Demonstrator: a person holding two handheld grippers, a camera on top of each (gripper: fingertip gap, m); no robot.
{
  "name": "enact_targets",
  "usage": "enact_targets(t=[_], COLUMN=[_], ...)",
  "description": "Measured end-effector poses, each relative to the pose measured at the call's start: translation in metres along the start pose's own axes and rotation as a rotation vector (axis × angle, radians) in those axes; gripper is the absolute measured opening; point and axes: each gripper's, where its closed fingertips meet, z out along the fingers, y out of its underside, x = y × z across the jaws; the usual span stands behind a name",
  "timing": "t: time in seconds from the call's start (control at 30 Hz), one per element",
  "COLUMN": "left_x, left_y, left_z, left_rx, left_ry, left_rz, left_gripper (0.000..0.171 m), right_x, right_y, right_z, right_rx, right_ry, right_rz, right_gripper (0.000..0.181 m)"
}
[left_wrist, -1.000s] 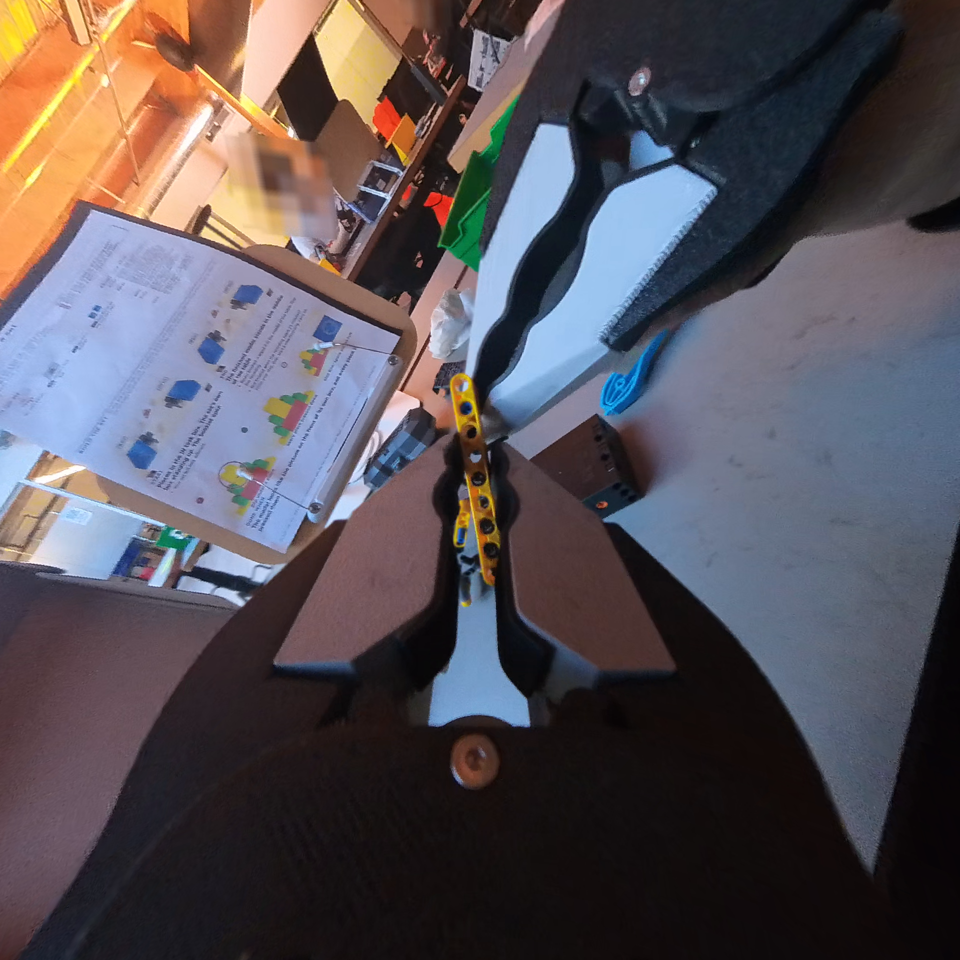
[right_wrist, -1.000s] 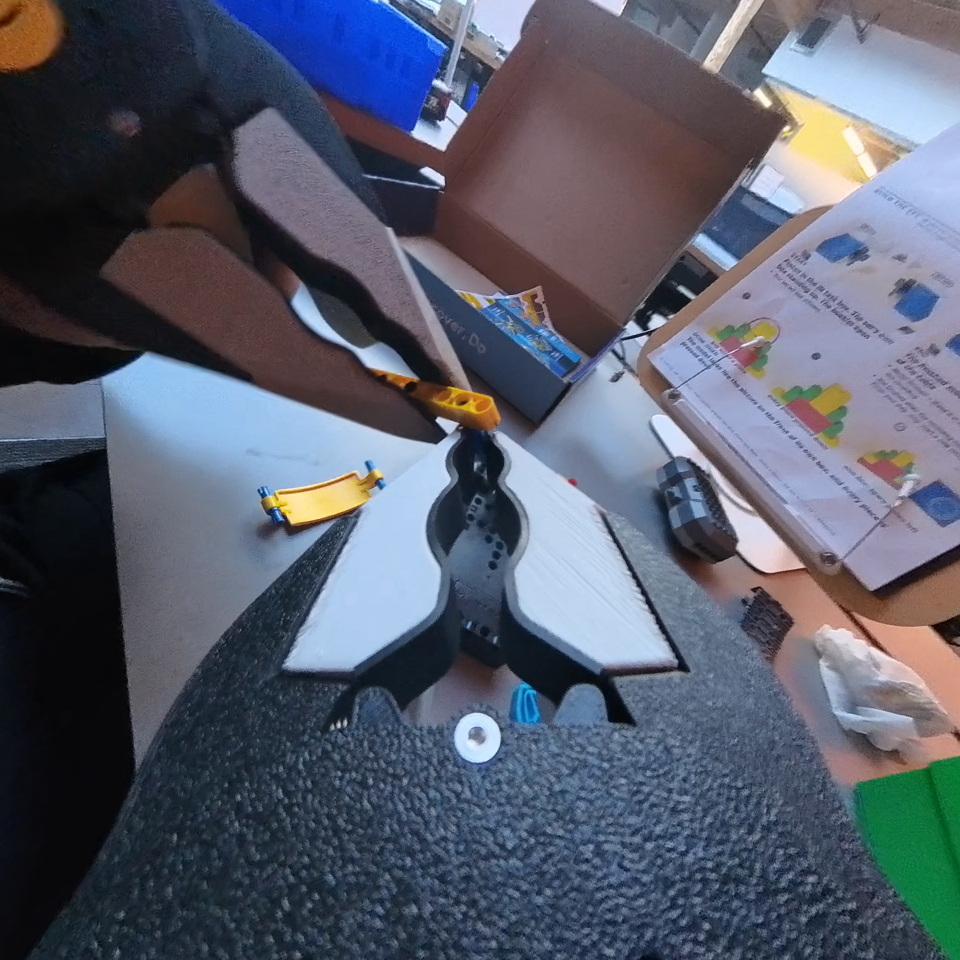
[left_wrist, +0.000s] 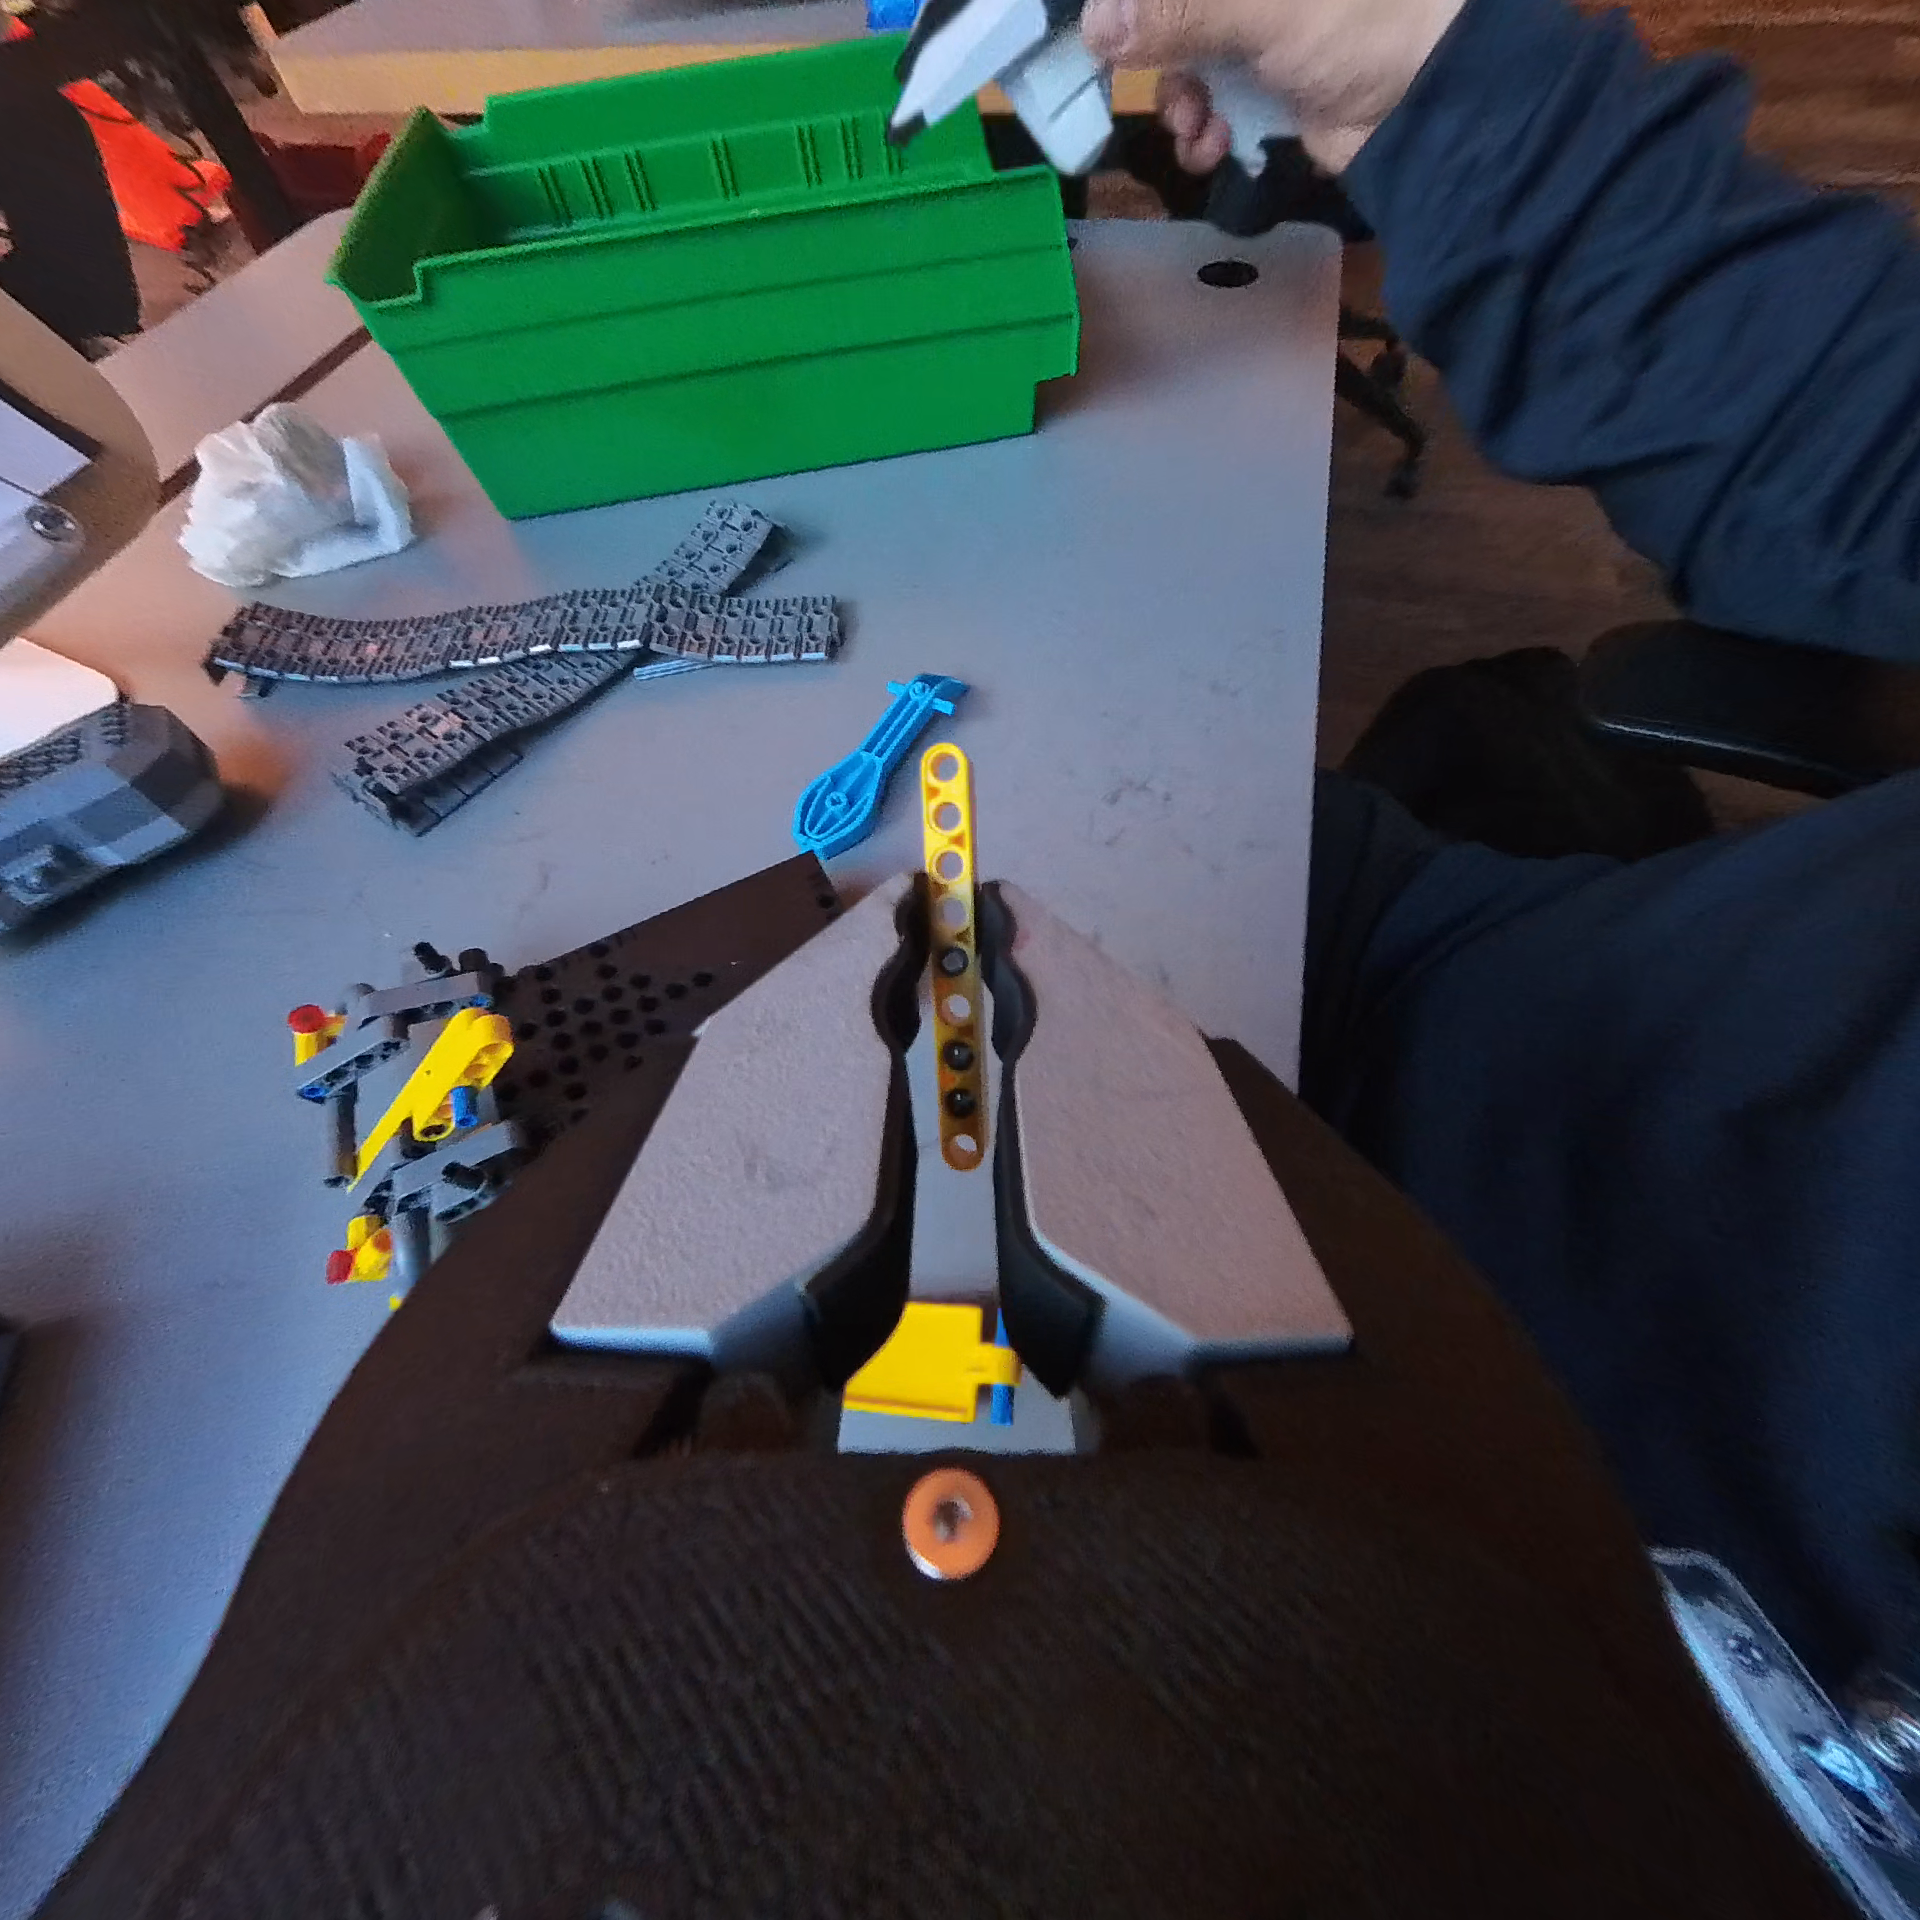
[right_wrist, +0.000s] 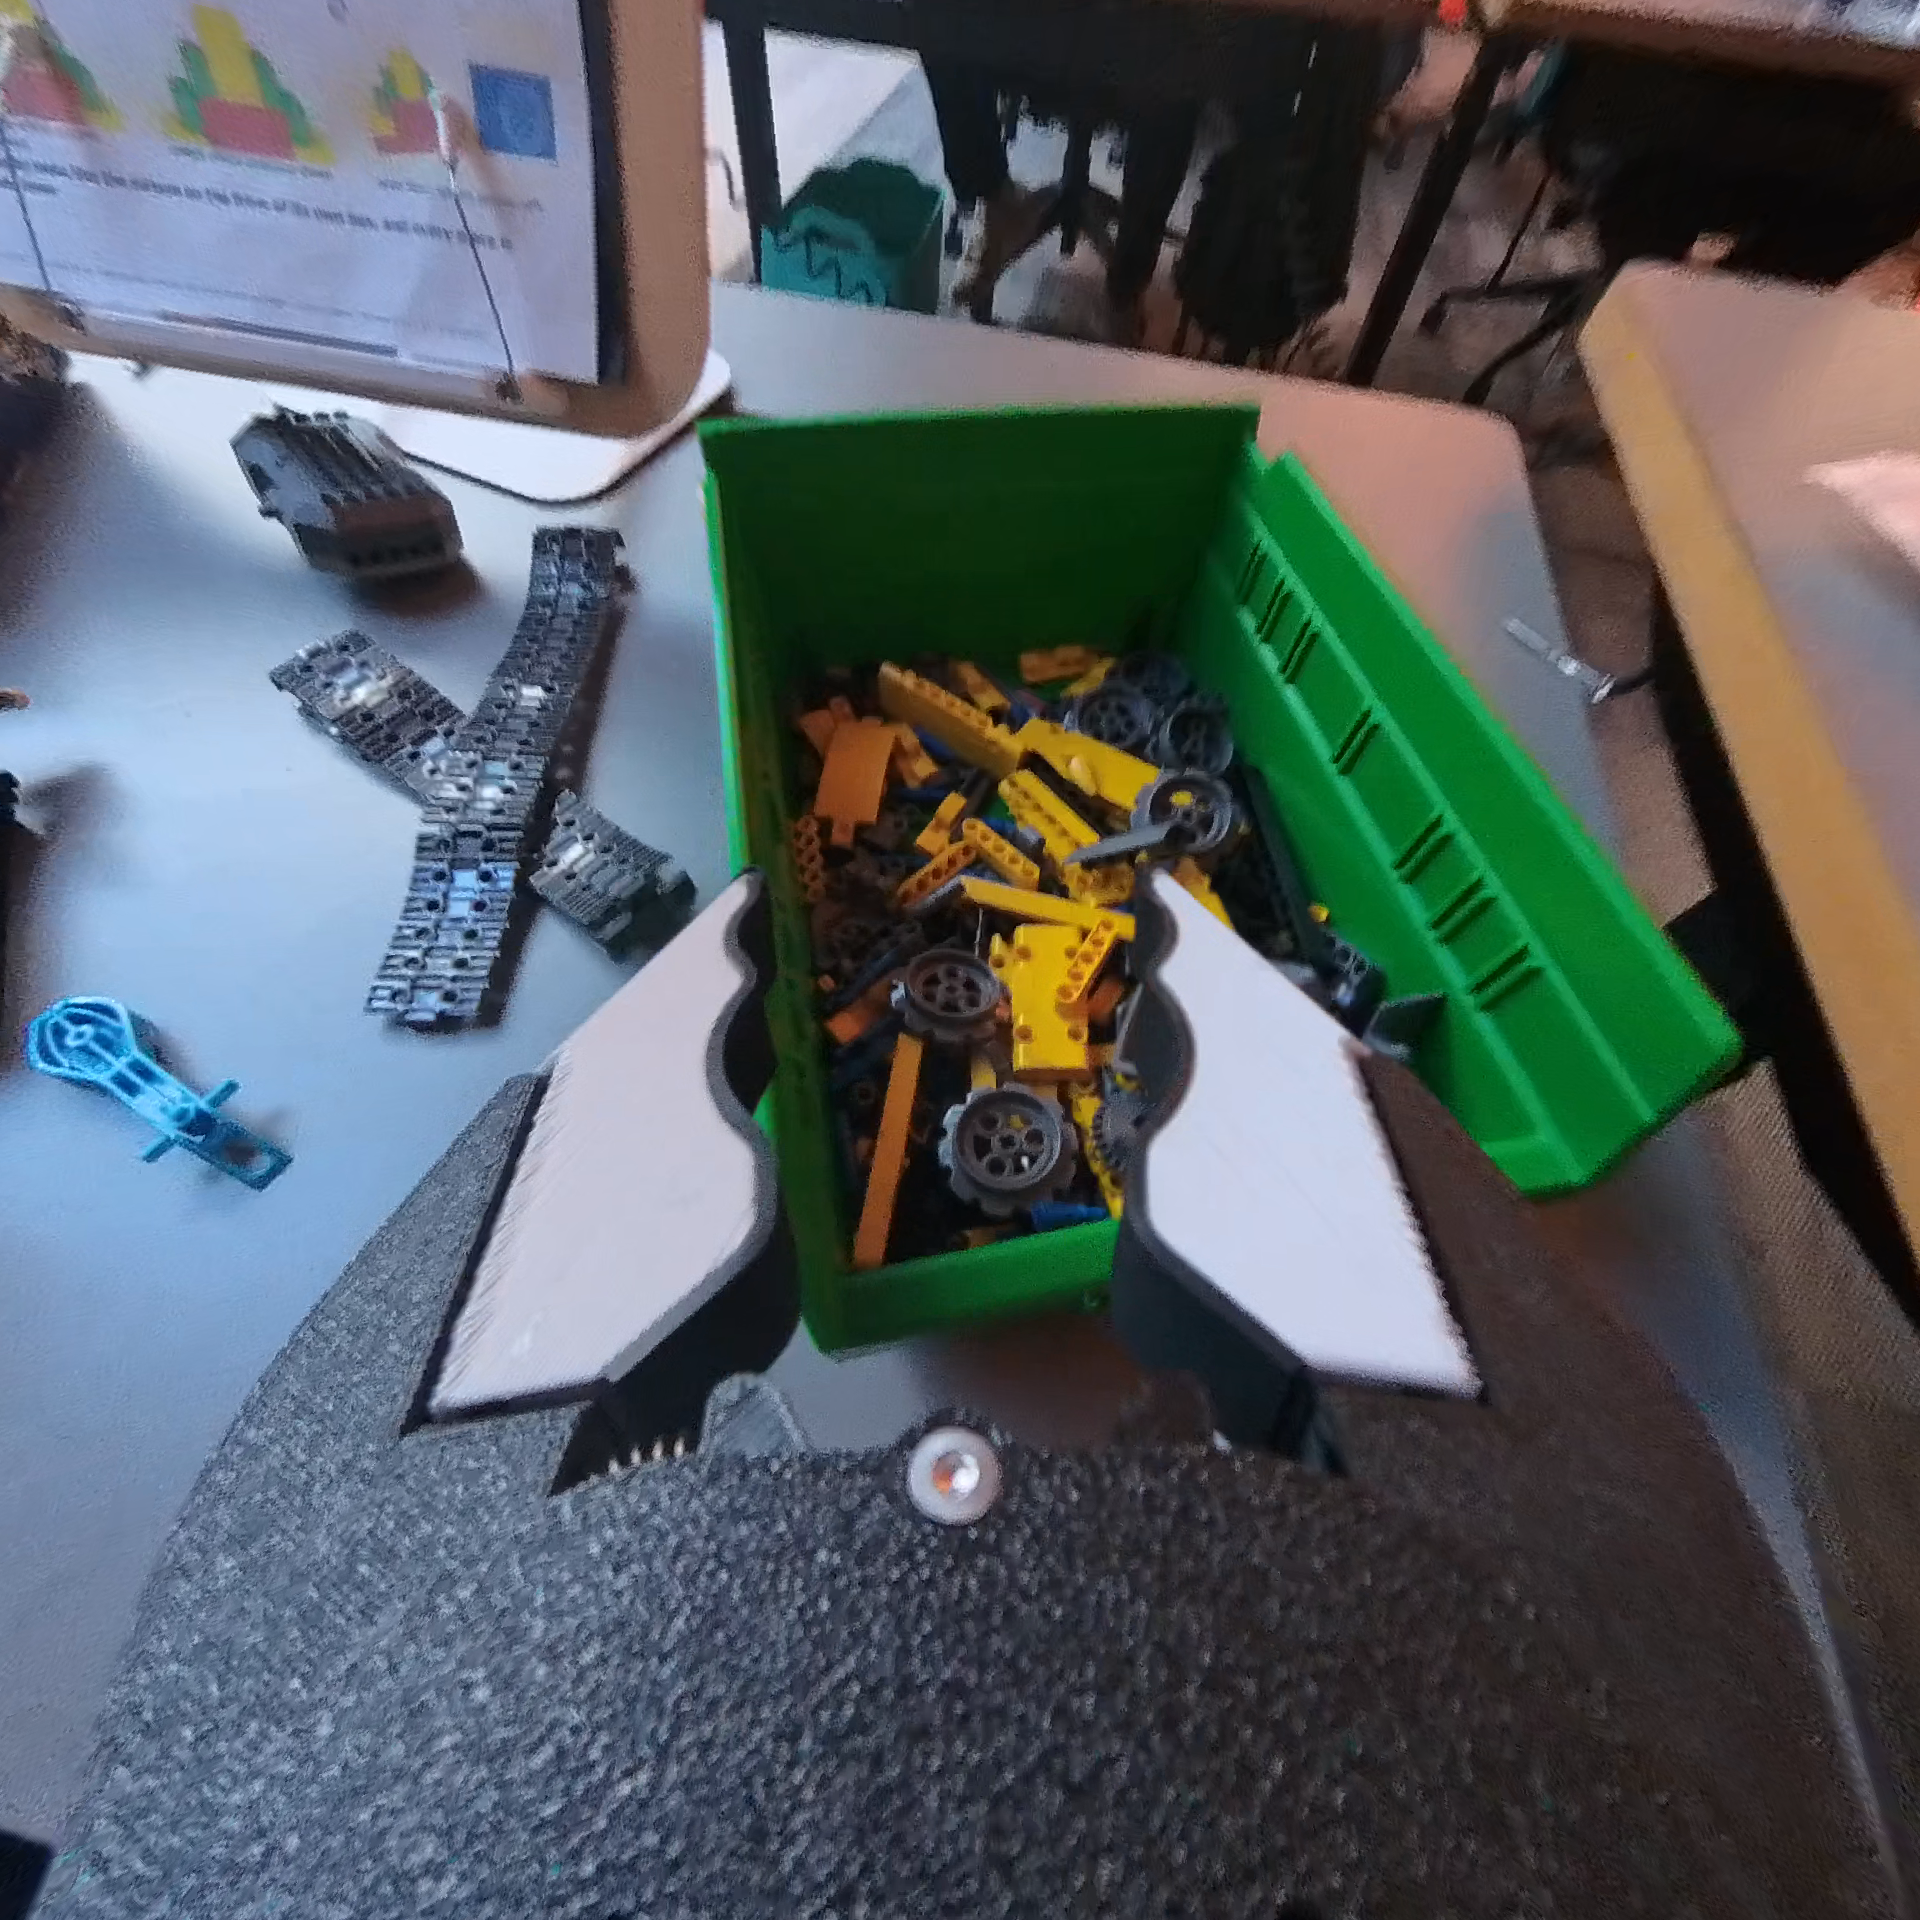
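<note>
left gripper (left_wrist: 951, 894) clamped on yellow beam (left_wrist: 951, 940), blue part (left_wrist: 873, 769) just ahead, right gripper (right_wrist: 951, 894) spread wide above green bin (right_wrist: 1351, 727) of bricks

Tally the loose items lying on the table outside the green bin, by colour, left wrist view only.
Dark grey track strips: 2
Blue piece: 1
White wad: 1
Grey-yellow assembly: 1
Total: 5
The yellow beam is held in the left gripper, not counted.
</note>
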Motion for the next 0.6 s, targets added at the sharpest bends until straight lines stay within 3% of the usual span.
enact_targets(t=[0.13,0.23,0.4,0.5,0.6], left_x=[0.002,0.001,0.005,0.009,0.013], left_y=[0.005,0.007,0.007,0.008,0.008], left_z=[0.009,0.011,0.014,0.015,0.014], left_rx=[-0.014,-0.016,-0.033,-0.046,-0.06], left_ry=[0.013,-0.005,-0.05,-0.067,-0.082], left_rz=[0.008,0.037,0.175,0.24,0.283], left_gripper=[0.006,0.006,0.006,0.006,0.006], right_x=[-0.013,-0.055,-0.187,-0.273,-0.323], right_y=[-0.02,-0.038,-0.056,-0.034,-0.009], right_z=[-0.011,-0.021,-0.039,-0.048,-0.047], right_rx=[0.08,0.122,0.158,0.05,-0.039], right_ry=[-0.024,-0.18,-0.621,-0.909,-1.009], right_rz=[-0.017,-0.003,-0.005,-0.059,-0.127], right_gripper=[0.071,0.074,0.094,0.081,0.067])
